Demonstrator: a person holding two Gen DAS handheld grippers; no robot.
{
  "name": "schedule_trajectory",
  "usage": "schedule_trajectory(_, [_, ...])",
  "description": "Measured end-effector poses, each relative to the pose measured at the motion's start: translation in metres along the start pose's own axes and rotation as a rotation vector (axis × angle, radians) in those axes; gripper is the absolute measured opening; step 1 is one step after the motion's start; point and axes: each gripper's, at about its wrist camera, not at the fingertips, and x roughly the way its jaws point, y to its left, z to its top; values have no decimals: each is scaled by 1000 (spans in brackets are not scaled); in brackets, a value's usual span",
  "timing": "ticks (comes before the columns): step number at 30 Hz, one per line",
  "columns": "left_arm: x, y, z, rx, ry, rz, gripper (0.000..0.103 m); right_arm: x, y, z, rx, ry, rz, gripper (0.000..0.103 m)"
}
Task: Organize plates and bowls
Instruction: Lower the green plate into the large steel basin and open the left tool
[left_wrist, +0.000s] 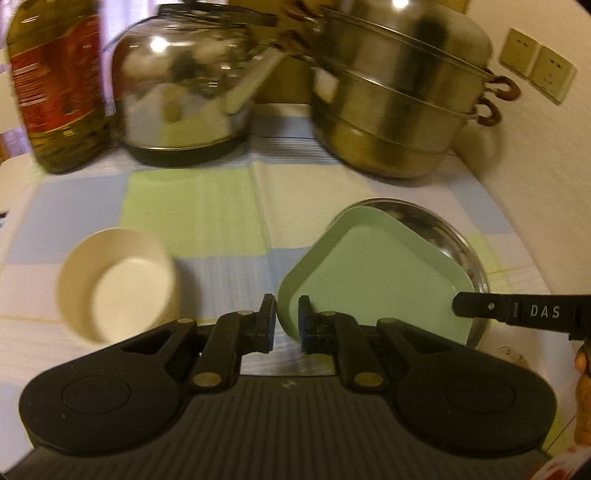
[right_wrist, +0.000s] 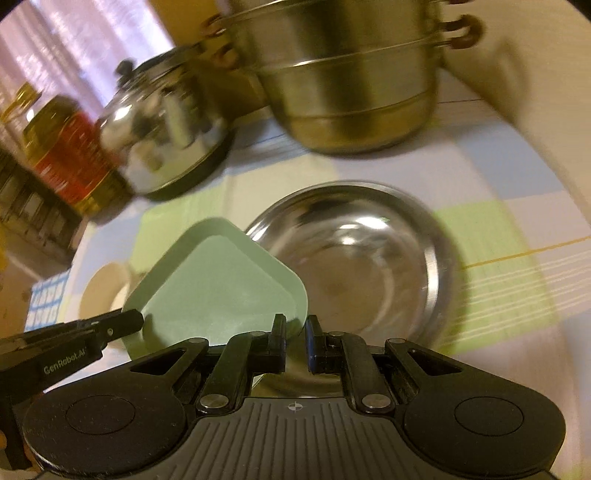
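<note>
A pale green square plate (left_wrist: 373, 280) (right_wrist: 221, 291) hangs tilted over a shallow steel dish (left_wrist: 448, 236) (right_wrist: 369, 258) that lies on the checked cloth. My left gripper (left_wrist: 287, 319) is shut on the plate's near left rim. My right gripper (right_wrist: 296, 338) is shut on the plate's near right corner, and its black finger (left_wrist: 517, 314) reaches in from the right in the left wrist view. The left gripper (right_wrist: 122, 326) shows at the plate's left edge in the right wrist view. A cream bowl (left_wrist: 118, 284) (right_wrist: 103, 291) stands upright to the left of the plate.
At the back stand an oil bottle (left_wrist: 55, 81) (right_wrist: 70, 155), a shiny kettle (left_wrist: 184, 96) (right_wrist: 162, 129) and a tall stacked steel steamer (left_wrist: 402, 96) (right_wrist: 351, 74). A wall with sockets (left_wrist: 535, 62) closes the right side. A hand (left_wrist: 583, 387) is at the right edge.
</note>
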Motion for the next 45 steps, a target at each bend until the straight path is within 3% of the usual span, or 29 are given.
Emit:
schedule_trajectory(11, [52, -45, 12, 57, 41, -48, 11, 6, -51, 11, 94, -30, -80, 11])
schedule_trajectory(29, [96, -51, 12, 88, 106, -35, 11, 35, -69, 15, 127, -11, -101, 11])
schedule_trajectory(32, [97, -53, 13, 94, 101, -33, 13, 37, -71, 15, 138, -15, -102, 11])
schedule_trajectory(35, [94, -55, 14, 101, 91, -30, 21, 36, -72, 16, 138, -24, -88, 11])
schedule_trajectory(45, [62, -61, 15, 109, 45, -60, 28, 10, -72, 15, 142, -74, -61, 14])
